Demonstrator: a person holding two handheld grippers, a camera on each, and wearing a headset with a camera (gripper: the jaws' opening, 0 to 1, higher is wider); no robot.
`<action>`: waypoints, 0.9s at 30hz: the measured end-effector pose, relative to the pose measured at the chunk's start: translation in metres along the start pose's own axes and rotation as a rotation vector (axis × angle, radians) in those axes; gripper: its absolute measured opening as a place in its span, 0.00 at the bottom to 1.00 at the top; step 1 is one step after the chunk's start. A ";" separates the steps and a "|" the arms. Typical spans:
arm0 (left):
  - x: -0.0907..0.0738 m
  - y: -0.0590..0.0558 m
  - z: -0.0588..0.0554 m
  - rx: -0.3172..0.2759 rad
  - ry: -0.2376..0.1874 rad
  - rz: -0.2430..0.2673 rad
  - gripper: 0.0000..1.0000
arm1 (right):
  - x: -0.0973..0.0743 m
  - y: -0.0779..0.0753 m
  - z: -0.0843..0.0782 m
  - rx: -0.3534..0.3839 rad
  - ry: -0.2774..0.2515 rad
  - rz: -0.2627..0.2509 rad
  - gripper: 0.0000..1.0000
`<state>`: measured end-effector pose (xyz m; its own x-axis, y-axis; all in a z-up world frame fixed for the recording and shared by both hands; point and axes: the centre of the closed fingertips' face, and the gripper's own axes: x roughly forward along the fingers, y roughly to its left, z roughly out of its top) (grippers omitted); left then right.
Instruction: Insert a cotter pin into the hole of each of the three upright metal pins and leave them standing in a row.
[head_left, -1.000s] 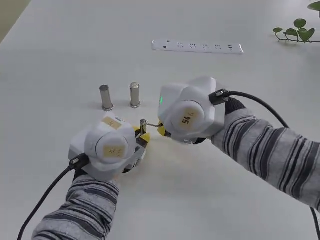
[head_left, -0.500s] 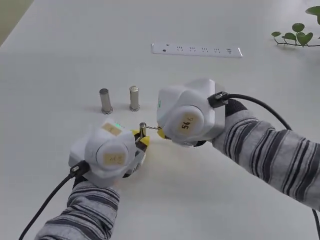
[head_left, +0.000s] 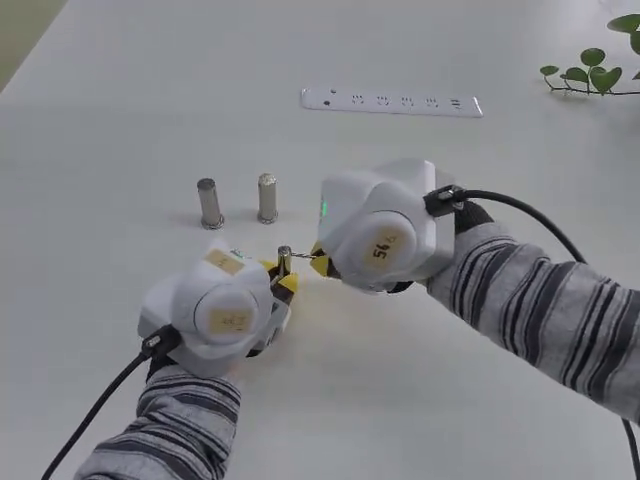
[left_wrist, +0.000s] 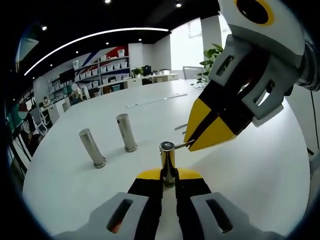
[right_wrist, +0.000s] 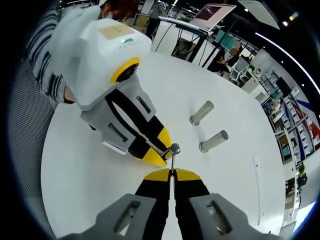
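My left gripper (left_wrist: 169, 176) is shut on a short metal pin (left_wrist: 167, 162) and holds it upright just above the white table (head_left: 120, 90). My right gripper (right_wrist: 172, 175) is shut on a thin cotter pin (right_wrist: 172, 165). The cotter pin's tip touches the side of the held pin's head (right_wrist: 175, 148). In the head view the two grippers meet tip to tip at the held pin (head_left: 284, 262), left gripper (head_left: 280, 280) below and right gripper (head_left: 320, 262) beside it. Two more metal pins (head_left: 209, 203) (head_left: 267, 198) stand upright side by side just behind.
A white power strip (head_left: 391, 101) lies further back on the table. A green plant sprig (head_left: 590, 70) sits at the far right corner. Black cables trail from both grippers toward me.
Both grippers stay joined at the held pin. They have drifted slightly toward me, and the cotter pin's tip remains at the pin's head.
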<state>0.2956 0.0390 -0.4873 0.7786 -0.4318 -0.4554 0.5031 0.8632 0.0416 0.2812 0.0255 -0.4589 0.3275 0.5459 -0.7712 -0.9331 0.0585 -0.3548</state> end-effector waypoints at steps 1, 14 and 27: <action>0.000 0.000 0.000 0.001 0.000 0.000 0.05 | 0.000 0.003 0.003 0.027 -0.016 0.012 0.00; 0.001 -0.002 0.000 -0.007 0.003 0.013 0.05 | 0.004 -0.002 0.006 0.009 0.006 -0.003 0.00; 0.000 -0.001 0.000 -0.025 0.002 0.031 0.05 | -0.003 -0.002 0.018 0.009 -0.064 -0.024 0.09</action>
<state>0.2950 0.0377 -0.4878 0.7932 -0.4039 -0.4556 0.4689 0.8826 0.0338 0.2796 0.0386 -0.4466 0.3401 0.5964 -0.7271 -0.9264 0.0795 -0.3682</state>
